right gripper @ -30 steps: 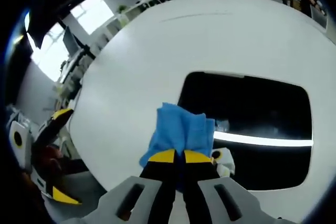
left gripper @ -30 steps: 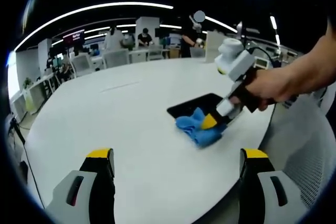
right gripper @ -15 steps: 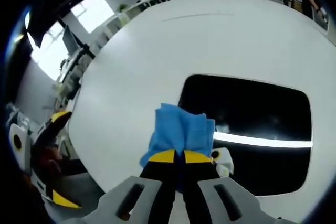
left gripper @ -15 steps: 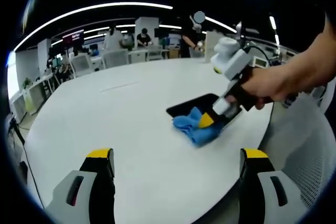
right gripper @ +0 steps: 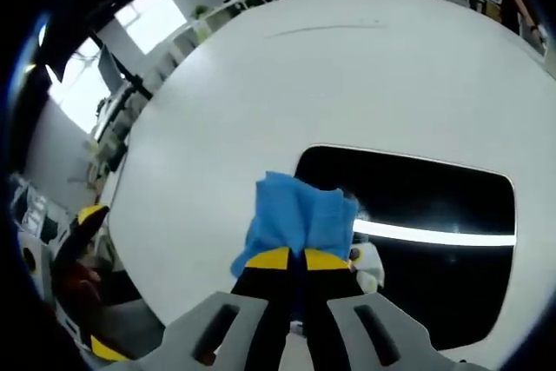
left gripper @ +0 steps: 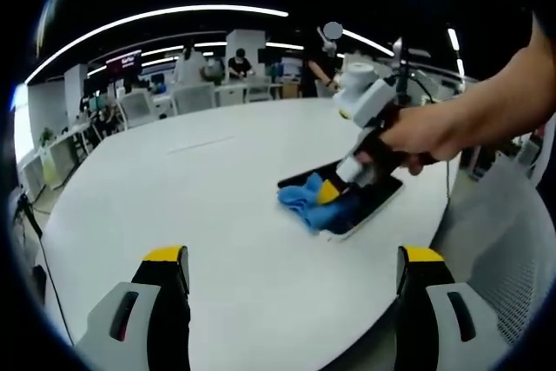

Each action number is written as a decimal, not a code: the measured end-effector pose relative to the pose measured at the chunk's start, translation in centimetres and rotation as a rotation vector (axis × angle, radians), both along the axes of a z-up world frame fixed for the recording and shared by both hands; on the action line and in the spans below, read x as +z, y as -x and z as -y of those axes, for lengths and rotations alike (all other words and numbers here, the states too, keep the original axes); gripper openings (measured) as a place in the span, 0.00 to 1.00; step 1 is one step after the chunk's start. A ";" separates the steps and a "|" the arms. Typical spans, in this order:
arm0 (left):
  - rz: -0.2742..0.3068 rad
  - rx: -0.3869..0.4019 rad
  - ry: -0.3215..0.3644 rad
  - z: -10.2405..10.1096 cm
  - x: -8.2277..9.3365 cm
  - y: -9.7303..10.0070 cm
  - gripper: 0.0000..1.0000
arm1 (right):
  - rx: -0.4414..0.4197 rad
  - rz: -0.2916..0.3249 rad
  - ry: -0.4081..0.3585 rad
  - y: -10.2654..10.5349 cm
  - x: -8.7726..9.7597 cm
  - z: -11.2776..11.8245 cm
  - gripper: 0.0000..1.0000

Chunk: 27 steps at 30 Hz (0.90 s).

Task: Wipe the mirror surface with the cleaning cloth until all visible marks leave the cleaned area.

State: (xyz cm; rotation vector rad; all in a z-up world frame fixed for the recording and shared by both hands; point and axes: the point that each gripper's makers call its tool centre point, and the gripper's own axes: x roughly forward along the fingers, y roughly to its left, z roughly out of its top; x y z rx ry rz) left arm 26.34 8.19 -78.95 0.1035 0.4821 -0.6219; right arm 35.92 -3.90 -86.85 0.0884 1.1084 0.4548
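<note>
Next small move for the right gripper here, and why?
Probably sweep the blue cloth farther across the mirror. The right gripper is shut on the cloth at the mirror's near edge, and most of the dark glass lies beyond it.

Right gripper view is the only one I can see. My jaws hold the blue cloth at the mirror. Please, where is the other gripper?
Observer: In the left gripper view, the left gripper is held back from the mirror above the white table, its jaws wide apart and holding nothing.
Operator: Does the cloth lie on the glass or beside it?
Observer: From that side, the blue cloth lies across the mirror's near corner, partly on the glass and partly on the table.
Operator: Who holds my gripper?
Observer: A person's hand grips the right gripper from the right and presses it down on the cloth.
</note>
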 end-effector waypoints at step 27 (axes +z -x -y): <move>-0.018 0.017 -0.001 -0.4 -0.3 -0.1 0.99 | 0.029 0.014 0.020 -4.7 0.1 0.2 0.00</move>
